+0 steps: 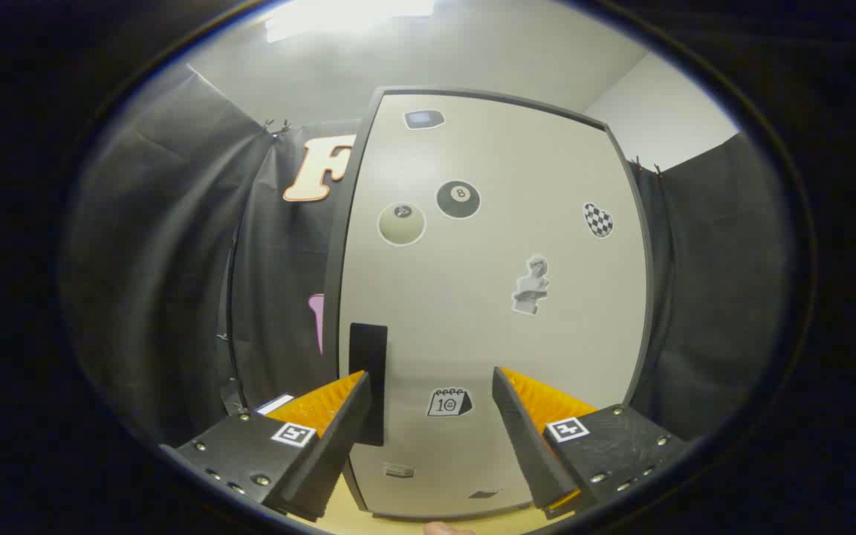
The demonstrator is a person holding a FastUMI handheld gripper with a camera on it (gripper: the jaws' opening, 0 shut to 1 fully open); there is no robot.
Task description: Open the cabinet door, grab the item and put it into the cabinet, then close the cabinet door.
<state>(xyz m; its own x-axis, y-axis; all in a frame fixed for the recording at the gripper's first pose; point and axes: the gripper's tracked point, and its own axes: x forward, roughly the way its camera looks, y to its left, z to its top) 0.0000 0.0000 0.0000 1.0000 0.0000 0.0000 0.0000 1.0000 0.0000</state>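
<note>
A pale cabinet door with a dark frame stands shut right in front of me, dotted with stickers. Its black vertical handle sits near the door's left edge, low down. My gripper is open, close to the door, with nothing between its fingers. The left fingertip overlaps the handle, and the right fingertip lies to the right of it over the bare door. I cannot tell whether the left finger touches the handle.
Black cloth walls hang on both sides of the cabinet. A strip of wooden tabletop shows below the door, between the fingers. A white wall and ceiling light lie above.
</note>
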